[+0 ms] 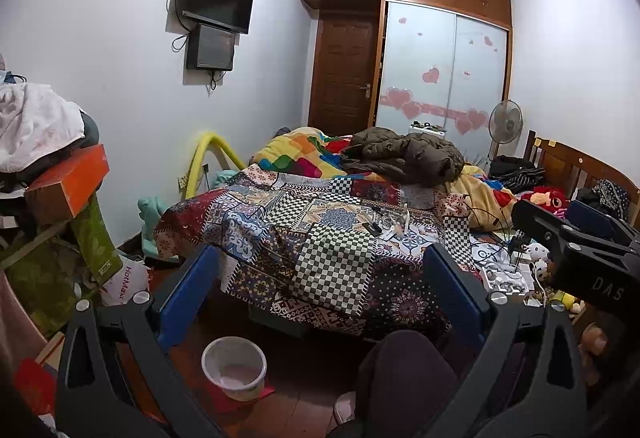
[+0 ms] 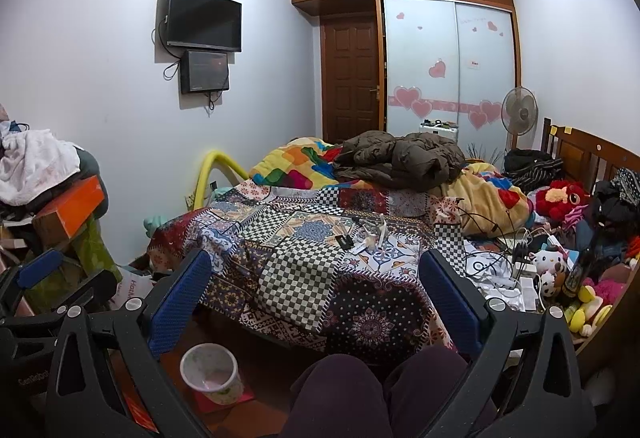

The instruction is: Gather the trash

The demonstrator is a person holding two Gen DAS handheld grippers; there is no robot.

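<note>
- The trash looks to be the small cluster of white scraps and wrappers [image 2: 370,238] lying on the patchwork bedspread [image 2: 296,278], near the middle of the bed; what each piece is, is too small to tell.
- A small dark object [image 2: 345,240] lies just beside them on the left; whether it counts as trash I cannot tell, so judge it closer up before taking it.
- The waste bin [image 2: 211,372] stands on the floor at the foot of the bed, beside the person's knees [image 2: 340,394], seemingly lined and holding little.
- The right tongs [image 2: 316,306] are released, blue pads wide apart, holding nothing; the left tongs [image 1: 320,294] likewise spread and empty.
- Both hang short of the bed edge, well apart from the scraps.
- I would reach with the right tongs, come down over one light scrap, and pinch it without catching the cloth.
- Keep clear of the cables [image 2: 492,262] tangled to the right.
</note>
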